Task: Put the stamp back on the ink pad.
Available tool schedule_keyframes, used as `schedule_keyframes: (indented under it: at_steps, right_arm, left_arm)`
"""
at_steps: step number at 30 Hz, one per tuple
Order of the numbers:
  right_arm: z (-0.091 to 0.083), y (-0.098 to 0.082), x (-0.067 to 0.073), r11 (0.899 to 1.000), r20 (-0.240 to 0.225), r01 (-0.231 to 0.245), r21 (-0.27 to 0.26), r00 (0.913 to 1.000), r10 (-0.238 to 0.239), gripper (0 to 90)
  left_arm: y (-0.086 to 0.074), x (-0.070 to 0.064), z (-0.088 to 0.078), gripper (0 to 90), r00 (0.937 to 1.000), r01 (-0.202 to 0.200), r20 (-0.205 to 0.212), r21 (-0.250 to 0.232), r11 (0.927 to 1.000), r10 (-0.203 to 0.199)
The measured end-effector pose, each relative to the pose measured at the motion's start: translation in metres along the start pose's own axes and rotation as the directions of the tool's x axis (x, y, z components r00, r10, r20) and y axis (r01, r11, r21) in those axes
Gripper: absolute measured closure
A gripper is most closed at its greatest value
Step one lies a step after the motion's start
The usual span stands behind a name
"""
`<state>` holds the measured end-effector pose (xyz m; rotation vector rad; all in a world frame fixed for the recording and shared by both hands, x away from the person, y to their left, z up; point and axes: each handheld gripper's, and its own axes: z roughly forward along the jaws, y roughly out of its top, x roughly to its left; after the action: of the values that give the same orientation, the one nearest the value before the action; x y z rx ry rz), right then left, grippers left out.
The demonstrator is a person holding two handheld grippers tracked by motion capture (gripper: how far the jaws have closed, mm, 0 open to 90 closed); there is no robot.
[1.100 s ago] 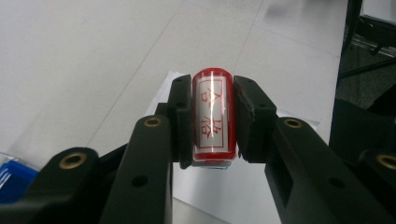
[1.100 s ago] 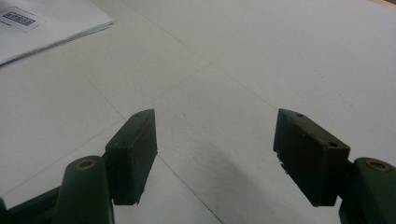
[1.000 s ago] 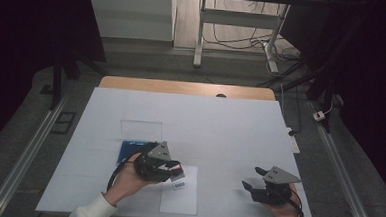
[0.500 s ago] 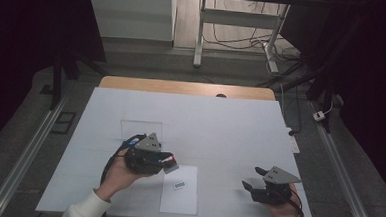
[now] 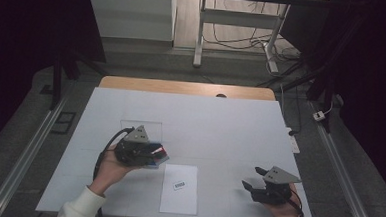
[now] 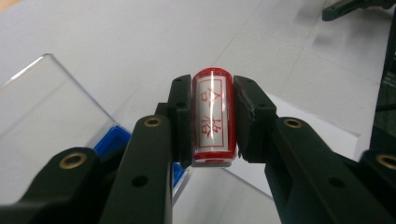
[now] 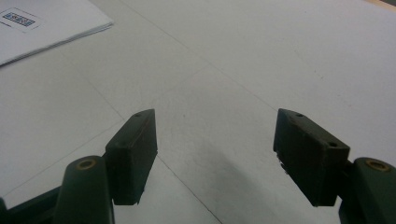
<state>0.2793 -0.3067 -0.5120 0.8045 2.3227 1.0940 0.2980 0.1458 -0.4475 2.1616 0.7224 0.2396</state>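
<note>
Two grippers, one red cylindrical stamp (image 6: pixel 212 116) carried.
Left gripper (image 5: pixel 151 154) clenched the stamp near the bench's front edge; right gripper (image 7: pixel 215 154) stood released. Inking at the blue pad (image 6: pixel 109 140) probably followed.

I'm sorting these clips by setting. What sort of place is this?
Probably a lab or recording room: a white-covered table between floor rails, cables behind it, dark surroundings. The left tool holds a red stamp.

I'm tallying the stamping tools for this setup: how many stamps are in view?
1. The red stamp is clamped in the left gripper, above the blue ink pad and left of the paper sheet. Others may be hidden behind the hand.
</note>
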Motion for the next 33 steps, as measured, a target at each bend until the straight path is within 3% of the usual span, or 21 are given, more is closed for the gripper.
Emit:
schedule_keyframes:
  at_steps: [6, 17, 33]
  right_arm:
    - [0.0, 0.0, 0.0, 1.0, 0.0, -0.004, -0.004, 1.0, 0.004, 29.8]
    - [0.0, 0.0, 0.0, 1.0, 0.0, -0.003, -0.001, 1.0, 0.003, 29.9]
    - [0.001, -0.001, 0.0, 1.0, -0.002, -0.003, 0.001, 1.0, 0.003, 30.0]
  left_arm:
    - [-0.004, 0.007, -0.003, 69.8, 0.9994, 0.014, -0.033, 0.005, 0.9999, -0.014]
    - [-0.019, 0.031, -0.005, 69.8, 0.9932, 0.082, -0.085, 0.024, 0.9964, -0.079]
    - [-0.031, 0.045, 0.001, 69.8, 0.9837, 0.106, -0.155, 0.094, 0.9899, -0.091]
